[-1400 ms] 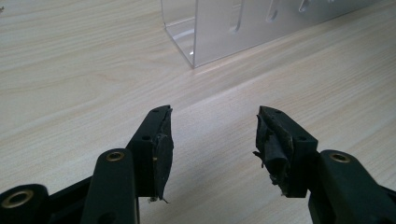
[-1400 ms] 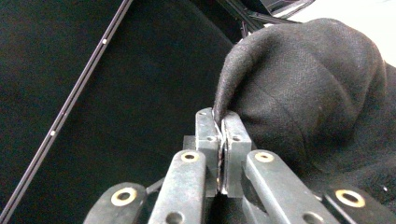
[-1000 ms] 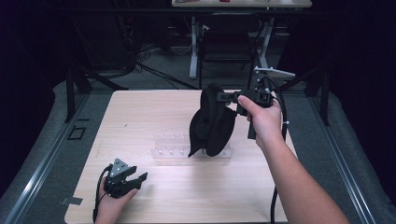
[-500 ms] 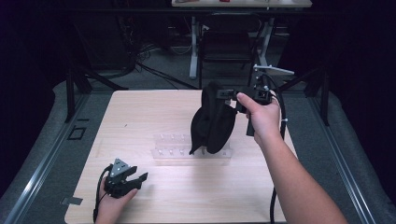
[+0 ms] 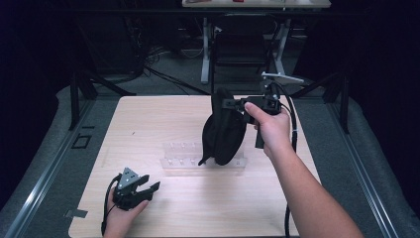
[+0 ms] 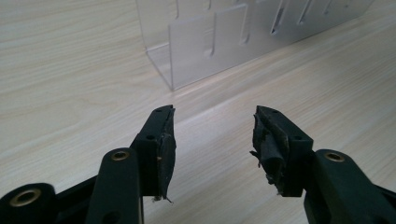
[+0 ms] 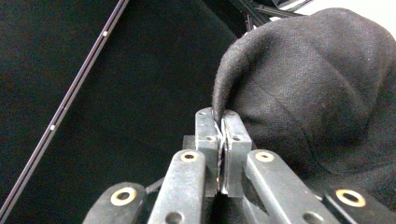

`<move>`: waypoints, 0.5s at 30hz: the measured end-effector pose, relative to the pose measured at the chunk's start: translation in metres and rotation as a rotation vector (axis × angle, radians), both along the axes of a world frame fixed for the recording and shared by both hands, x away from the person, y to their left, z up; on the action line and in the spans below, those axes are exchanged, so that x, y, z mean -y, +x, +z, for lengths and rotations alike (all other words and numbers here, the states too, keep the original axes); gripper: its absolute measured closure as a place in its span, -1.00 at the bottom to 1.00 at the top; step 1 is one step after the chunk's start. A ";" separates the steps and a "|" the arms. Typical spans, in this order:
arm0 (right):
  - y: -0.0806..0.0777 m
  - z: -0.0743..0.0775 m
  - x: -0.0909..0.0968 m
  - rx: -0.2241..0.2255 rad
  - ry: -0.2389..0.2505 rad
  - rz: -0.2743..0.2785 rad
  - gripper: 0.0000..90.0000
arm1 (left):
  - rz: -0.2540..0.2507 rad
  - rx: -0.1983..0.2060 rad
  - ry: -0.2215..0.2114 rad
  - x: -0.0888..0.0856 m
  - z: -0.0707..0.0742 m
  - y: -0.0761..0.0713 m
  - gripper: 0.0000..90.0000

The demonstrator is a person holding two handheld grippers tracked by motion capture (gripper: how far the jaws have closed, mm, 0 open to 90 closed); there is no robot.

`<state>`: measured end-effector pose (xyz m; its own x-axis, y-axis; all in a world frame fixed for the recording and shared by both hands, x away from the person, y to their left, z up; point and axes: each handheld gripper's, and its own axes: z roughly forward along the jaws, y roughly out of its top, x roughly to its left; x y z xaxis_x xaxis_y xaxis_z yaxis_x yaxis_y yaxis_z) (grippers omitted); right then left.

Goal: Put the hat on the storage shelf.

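Looking at the wooden table [image 5: 148, 124] first, we've got the black cap [image 5: 224, 134] hanging mid-frame over the clear rack [image 5: 181, 153], so it's lifted but not placed anywhere yet. Our right gripper [image 7: 219, 121] pinches its edge tight. Lower left, our left gripper [image 5: 147, 188] sits empty, jaws apart and just narrowing slightly.

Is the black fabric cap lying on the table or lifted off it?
Lifted. The black fabric cap hangs from the shut right gripper, pinched by its edge, above the clear acrylic rack on the wooden table.
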<state>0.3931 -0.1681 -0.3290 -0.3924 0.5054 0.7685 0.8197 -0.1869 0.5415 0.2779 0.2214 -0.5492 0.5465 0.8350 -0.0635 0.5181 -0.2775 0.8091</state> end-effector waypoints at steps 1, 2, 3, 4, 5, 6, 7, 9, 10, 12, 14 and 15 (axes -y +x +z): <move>0.000 0.000 0.000 -0.004 0.001 0.009 0.95 | -0.005 0.008 -0.003 0.002 0.001 -0.001 0.11; 0.000 0.000 -0.001 -0.007 0.005 0.009 0.95 | -0.014 0.017 -0.002 0.003 0.004 -0.001 0.12; 0.000 0.000 -0.002 -0.008 0.005 0.006 0.95 | -0.020 0.024 -0.005 0.004 0.006 -0.001 0.13; 0.001 -0.001 -0.002 -0.009 0.009 0.009 0.95 | -0.028 0.031 -0.009 0.006 0.009 -0.002 0.14; 0.001 -0.001 -0.003 -0.011 0.011 0.009 0.95 | -0.035 0.040 -0.015 0.007 0.012 -0.002 0.16; 0.002 -0.001 -0.004 -0.012 0.013 0.013 0.95 | -0.043 0.051 -0.015 0.009 0.015 -0.003 0.18; 0.002 -0.001 -0.005 -0.013 0.020 0.013 0.95 | -0.051 0.058 -0.016 0.011 0.018 -0.003 0.20; 0.002 -0.002 -0.007 -0.013 0.019 0.020 0.95 | -0.058 0.060 -0.017 0.013 0.022 -0.004 0.23; 0.002 -0.002 -0.008 -0.014 0.021 0.022 0.95 | -0.064 0.062 -0.025 0.014 0.023 -0.004 0.23; 0.002 -0.002 -0.010 -0.014 0.025 0.023 0.95 | -0.068 0.073 -0.031 0.017 0.027 -0.002 0.24; 0.002 -0.002 -0.012 -0.013 0.028 0.019 0.95 | -0.076 0.073 -0.039 0.019 0.031 0.000 0.24; 0.002 -0.002 -0.012 -0.013 0.025 0.026 0.94 | -0.081 0.077 -0.041 0.021 0.034 0.002 0.24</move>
